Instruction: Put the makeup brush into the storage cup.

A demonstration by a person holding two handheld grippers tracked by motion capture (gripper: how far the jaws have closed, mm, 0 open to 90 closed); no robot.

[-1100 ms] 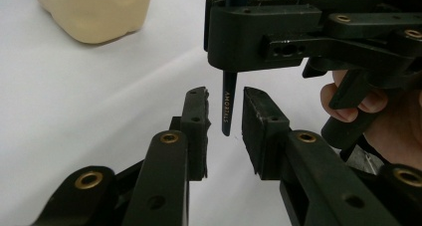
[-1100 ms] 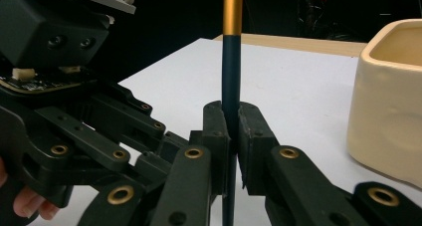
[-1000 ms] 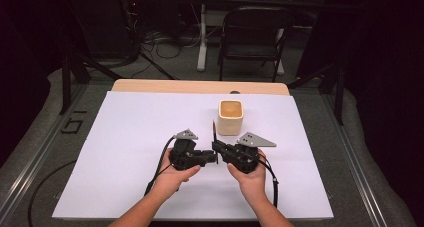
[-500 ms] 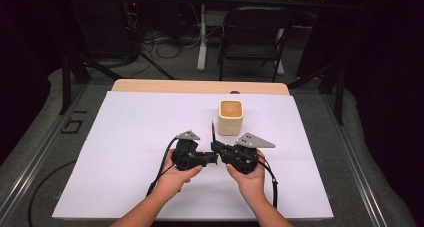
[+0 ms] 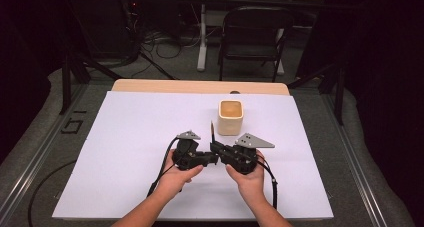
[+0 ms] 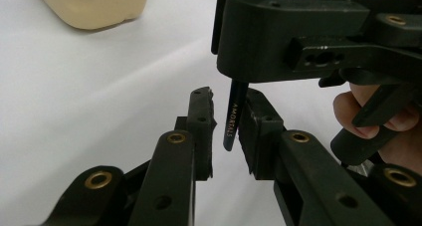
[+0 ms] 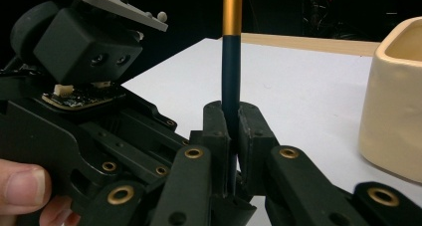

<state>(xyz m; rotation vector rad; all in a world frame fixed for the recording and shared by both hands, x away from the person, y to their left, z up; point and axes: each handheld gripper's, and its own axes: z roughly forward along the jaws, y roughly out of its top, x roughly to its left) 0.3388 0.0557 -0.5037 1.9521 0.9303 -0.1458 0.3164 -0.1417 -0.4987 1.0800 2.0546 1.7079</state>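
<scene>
Black jaws, right gripper [image 7: 230, 136]: clamped on a dark pencil [image 7: 231, 61], held upright; the pads pinch the shaft low down, so most of its length, with the gold band, stands free above.
Pencil, position: off the table, in the air between the two hands, just in front of the cream cup [image 5: 230, 116]; in the high view it shows as a thin stick [image 5: 212, 131] rising from where the grippers meet.
Left gripper [image 6: 226, 129]: jaws parted, one on either side of the pencil's lower end [image 6: 234, 117]; the right pad looks close to or against the shaft, the left one stands clear. Not gripping yet.
Why held so: judged a hand-over or re-grip. The right tool keeps the pencil steady and vertical so that the left can close on the free end below.
Cup: upright on the white sheet [image 5: 125, 152], mouth open, nothing seen inside; near the grippers but apart. Likely where the pencil is meant to go.
Hands: left hand [image 5: 177, 176] and right hand [image 5: 248, 179] brought close together, tools nose to nose.
Risk: if the right lets go before the left has closed, the pencil drops.
</scene>
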